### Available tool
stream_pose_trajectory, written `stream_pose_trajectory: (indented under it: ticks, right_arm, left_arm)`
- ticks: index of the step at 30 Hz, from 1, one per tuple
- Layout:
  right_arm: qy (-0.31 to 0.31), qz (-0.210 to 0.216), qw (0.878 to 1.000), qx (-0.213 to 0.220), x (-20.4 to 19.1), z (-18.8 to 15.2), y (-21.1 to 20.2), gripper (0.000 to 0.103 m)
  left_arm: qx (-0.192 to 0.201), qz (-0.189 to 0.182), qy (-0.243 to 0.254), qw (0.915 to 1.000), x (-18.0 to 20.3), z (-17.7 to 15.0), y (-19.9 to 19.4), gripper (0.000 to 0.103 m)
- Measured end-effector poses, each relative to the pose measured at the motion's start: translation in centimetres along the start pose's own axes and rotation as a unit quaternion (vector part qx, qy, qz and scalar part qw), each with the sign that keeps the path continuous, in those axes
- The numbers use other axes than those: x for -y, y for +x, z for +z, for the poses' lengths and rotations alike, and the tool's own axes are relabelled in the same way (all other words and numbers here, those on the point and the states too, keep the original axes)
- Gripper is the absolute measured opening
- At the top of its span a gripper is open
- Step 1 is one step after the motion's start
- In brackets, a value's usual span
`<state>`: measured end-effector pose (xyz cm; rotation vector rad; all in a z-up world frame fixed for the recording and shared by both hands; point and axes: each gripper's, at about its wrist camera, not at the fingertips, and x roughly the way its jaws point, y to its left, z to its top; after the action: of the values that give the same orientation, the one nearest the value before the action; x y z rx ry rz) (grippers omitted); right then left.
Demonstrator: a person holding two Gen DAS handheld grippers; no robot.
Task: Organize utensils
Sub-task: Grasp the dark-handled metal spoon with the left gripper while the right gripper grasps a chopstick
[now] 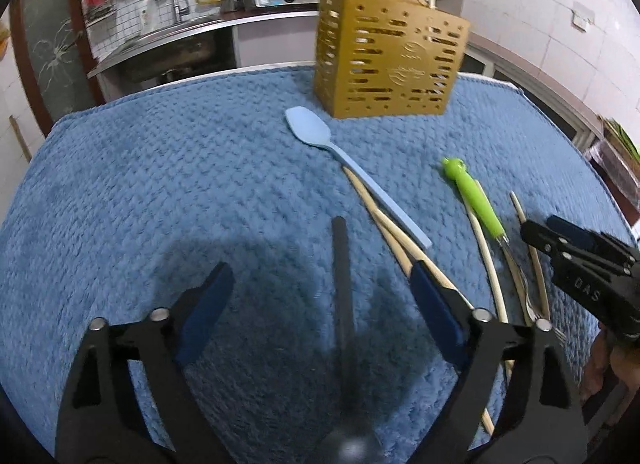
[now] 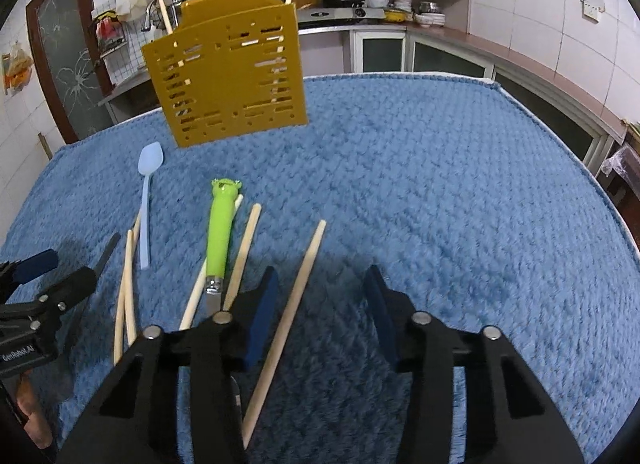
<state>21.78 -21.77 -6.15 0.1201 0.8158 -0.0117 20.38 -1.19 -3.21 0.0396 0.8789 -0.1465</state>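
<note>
Gold utensil holder [image 2: 228, 76] stands upright at far side of blue-towelled desk [image 2: 440, 184]. Nearer than holder: blue spoon [image 1: 320, 140], green-handled fork [image 2: 220, 232], loose chopsticks [image 2: 288, 320]. Left gripper [image 1: 320, 296]: jaws wide apart, astride a black utensil handle [image 1: 342, 276], not pressing it. Right gripper [image 2: 322, 304]: jaws partly open around one chopstick, not gripping it.

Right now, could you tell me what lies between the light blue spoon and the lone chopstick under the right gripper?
In the right wrist view, the green-handled knife and three chopsticks lie between the spoon and that chopstick.
</note>
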Motion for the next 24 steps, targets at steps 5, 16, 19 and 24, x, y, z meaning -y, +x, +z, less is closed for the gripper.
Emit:
stream_pose_trajectory:
  ticks: [5,16,19,24]
  right_arm:
    - [0.003,0.01,1.0,-0.007,0.0,0.1,0.2,0.028]
    - [-0.003,-0.005,0.999,-0.043,-1.2,0.9,1.1,0.02]
    - [-0.001,-0.017,0.998,-0.056,-1.6,1.4,1.4,0.02]
    - [0.011,-0.019,0.998,-0.064,-1.4,1.9,1.7,0.02]
  left_arm:
    - [-0.019,-0.01,0.009,0.9997,0.5,0.0,0.8,0.054]
    - [-0.046,-0.013,0.006,0.9989,0.3,0.5,2.1,0.045]
    - [-0.055,-0.004,0.017,0.9983,0.7,1.0,2.6,0.045]
    - [-0.062,-0.001,0.017,0.9979,0.7,1.6,2.9,0.039]
